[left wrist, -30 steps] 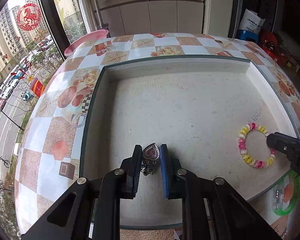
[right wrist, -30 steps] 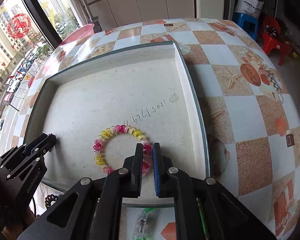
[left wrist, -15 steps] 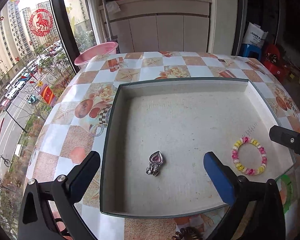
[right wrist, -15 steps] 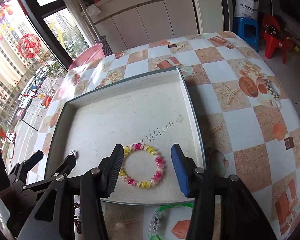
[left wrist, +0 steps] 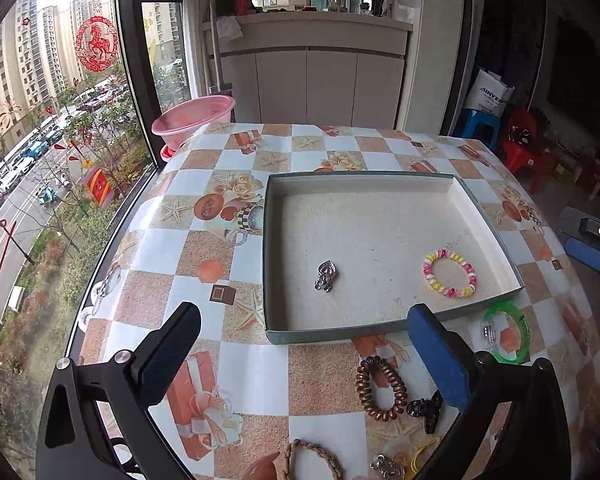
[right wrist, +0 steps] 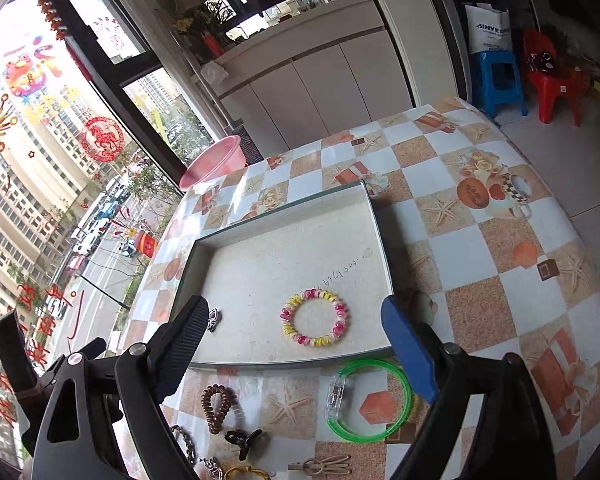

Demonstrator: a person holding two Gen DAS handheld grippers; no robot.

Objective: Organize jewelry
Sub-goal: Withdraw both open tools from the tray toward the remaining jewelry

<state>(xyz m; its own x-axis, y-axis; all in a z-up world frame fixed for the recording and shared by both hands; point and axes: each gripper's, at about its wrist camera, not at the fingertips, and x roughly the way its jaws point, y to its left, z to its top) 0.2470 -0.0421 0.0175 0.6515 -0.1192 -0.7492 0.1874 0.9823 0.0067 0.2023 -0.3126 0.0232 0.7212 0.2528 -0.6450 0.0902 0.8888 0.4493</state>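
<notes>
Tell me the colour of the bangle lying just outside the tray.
Translucent green bangle with a clear clasp; the right wrist view shows it best.

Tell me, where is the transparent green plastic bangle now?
The transparent green plastic bangle lies on the tablecloth just outside the shallow grey tray's near right corner, below the pink-and-yellow spiral bracelet in the right wrist view.

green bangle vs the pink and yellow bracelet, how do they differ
The green bangle is a smooth translucent hoop with a clear clasp, lying on the tablecloth outside the tray. The pink and yellow bracelet is a smaller coiled ring, lying inside the tray. Both lie flat, untouched.
</notes>
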